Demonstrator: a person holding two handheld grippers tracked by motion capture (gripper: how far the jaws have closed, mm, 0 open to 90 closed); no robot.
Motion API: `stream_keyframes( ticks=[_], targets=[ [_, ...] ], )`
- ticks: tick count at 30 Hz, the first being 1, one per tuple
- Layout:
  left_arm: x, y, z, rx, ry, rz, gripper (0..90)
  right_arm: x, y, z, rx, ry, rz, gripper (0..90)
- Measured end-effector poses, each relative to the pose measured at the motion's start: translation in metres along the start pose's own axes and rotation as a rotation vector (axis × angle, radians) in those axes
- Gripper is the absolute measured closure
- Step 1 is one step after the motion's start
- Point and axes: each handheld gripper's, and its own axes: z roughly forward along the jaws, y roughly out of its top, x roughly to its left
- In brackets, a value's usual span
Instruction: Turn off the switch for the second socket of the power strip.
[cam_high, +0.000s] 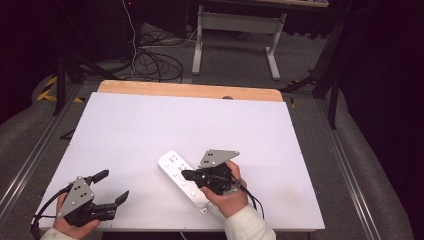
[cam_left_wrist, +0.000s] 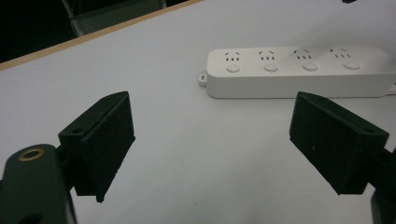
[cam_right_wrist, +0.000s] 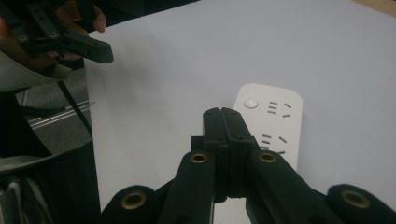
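Observation:
A white power strip lies slantwise on the white tabletop near its front middle. My right gripper hovers right over the strip's middle, jaws pressed together with nothing between them. In the right gripper view the shut jaws point at the strip's end, where a round button shows. My left gripper rests at the front left corner of the table, wide open and empty. In the left gripper view the open gripper faces the strip, which lies some way ahead with several sockets and buttons.
A wooden strip edges the table's far side. Beyond it on the floor lie tangled cables and a white desk frame. Metal rails run along both sides of the table.

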Motion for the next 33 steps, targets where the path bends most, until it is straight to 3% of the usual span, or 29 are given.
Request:
stream_keyframes(
  ticks=[11, 33],
  targets=[
    [0.000, 0.000, 0.000, -0.002, 0.002, -0.002, 14.7, -0.002, -0.004, 0.021, 0.085, -0.043, 0.006, 90.0],
    [0.000, 0.000, 0.000, 0.004, 0.001, 0.000, 14.7, 0.000, -0.011, 0.040, 0.205, -0.078, -0.013, 90.0]
  ],
)
